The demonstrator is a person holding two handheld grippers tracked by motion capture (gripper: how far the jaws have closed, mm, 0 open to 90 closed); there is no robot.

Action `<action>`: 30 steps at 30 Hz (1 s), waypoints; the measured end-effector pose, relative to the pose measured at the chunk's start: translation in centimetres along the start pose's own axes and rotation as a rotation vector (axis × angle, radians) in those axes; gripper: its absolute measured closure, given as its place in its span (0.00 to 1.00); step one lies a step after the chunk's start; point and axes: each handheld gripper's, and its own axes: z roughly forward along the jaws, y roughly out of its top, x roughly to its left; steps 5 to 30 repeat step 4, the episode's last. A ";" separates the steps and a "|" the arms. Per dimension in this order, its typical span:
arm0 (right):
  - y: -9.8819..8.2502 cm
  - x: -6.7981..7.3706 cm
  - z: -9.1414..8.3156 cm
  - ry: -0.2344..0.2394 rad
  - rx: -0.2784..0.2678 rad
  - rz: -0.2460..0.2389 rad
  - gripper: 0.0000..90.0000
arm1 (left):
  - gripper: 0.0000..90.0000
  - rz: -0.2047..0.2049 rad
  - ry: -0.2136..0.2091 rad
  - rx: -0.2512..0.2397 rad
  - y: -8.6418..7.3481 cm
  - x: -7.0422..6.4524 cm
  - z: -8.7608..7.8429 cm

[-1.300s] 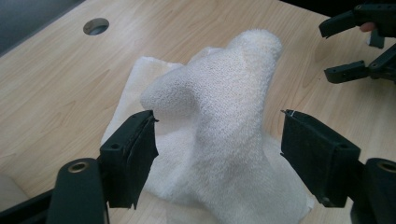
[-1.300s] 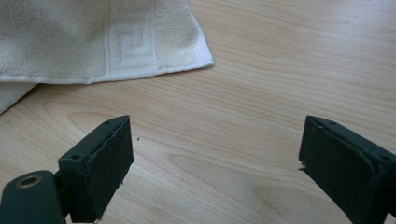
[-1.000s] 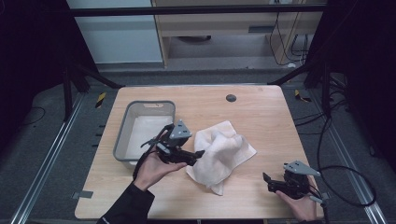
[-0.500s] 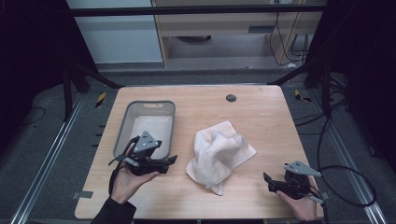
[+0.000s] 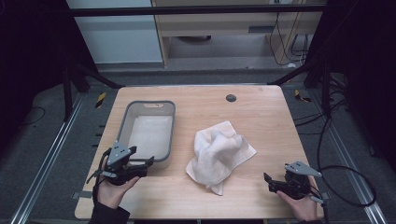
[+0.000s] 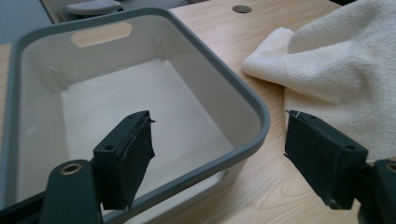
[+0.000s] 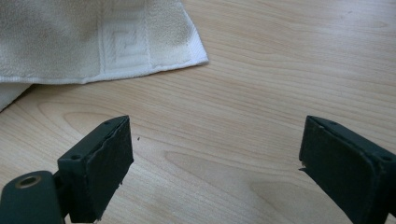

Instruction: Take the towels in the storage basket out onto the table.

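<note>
A crumpled cream towel point(image 5: 219, 154) lies in a heap at the middle of the wooden table point(image 5: 261, 112). In the left gripper view its edge point(image 6: 336, 65) fills the upper right. My left gripper point(image 5: 142, 165) hovers open at the near corner of the grey tub point(image 5: 147, 133), with nothing between its jaws. The tub's rim point(image 6: 243, 93) passes between them in the left gripper view point(image 6: 219, 154). My right gripper point(image 5: 271, 182) rests open near the table's front right. It faces the towel's hemmed corner point(image 7: 154, 51), well short of it point(image 7: 215, 158).
The tub point(image 6: 140, 93) looks empty, with a handle slot in its far wall. A small dark round hole point(image 5: 230, 97) sits near the table's far edge. Black frame bars and cables surround the table.
My left gripper has let go of the towel and drawn back left and toward the person, from the heap to the tub's near corner. The right gripper has stayed put.
</note>
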 end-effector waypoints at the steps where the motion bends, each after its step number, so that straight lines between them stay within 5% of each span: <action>1: 0.0 0.0 0.0 0.000 0.000 0.001 0.11 | 0.25 -0.008 0.005 -0.007 -0.3 0.2 -0.2; 30: 0.0 0.0 0.0 0.000 -0.002 0.001 0.11 | 0.25 -0.023 0.017 -0.018 -1.0 0.6 -0.7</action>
